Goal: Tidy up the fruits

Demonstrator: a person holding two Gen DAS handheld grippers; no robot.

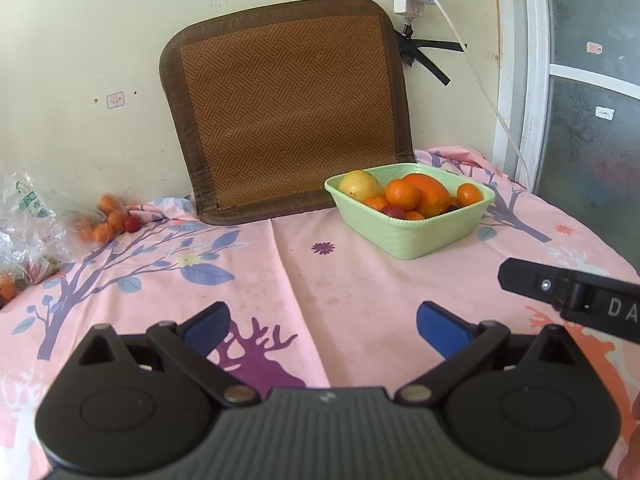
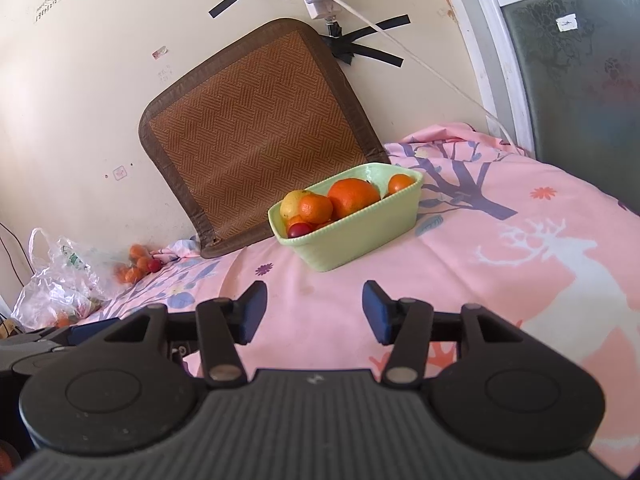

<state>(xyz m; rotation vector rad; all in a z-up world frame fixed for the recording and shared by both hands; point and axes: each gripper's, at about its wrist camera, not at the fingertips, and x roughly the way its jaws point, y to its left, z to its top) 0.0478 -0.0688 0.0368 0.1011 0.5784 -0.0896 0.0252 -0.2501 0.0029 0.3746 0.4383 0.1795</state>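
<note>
A pale green basket (image 1: 408, 236) (image 2: 352, 240) stands on the pink cloth ahead of both grippers. It holds a yellow fruit (image 1: 359, 185), a big orange (image 1: 430, 192) (image 2: 353, 197), smaller oranges and a red fruit (image 2: 299, 230). Small oranges and a red fruit (image 1: 116, 220) (image 2: 140, 266) lie loose by the wall at far left. My left gripper (image 1: 322, 326) is wide open and empty, short of the basket. My right gripper (image 2: 316, 310) is open, nothing between its blue pads; its finger (image 1: 532, 284) shows at the right of the left wrist view.
A brown woven mat (image 1: 288, 108) (image 2: 256, 136) leans on the wall behind the basket. A crumpled clear plastic bag (image 1: 24, 232) (image 2: 60, 276) with more fruit lies at the far left. A white cable (image 1: 480, 92) hangs from a power strip. A glass door (image 2: 580, 60) stands at the right.
</note>
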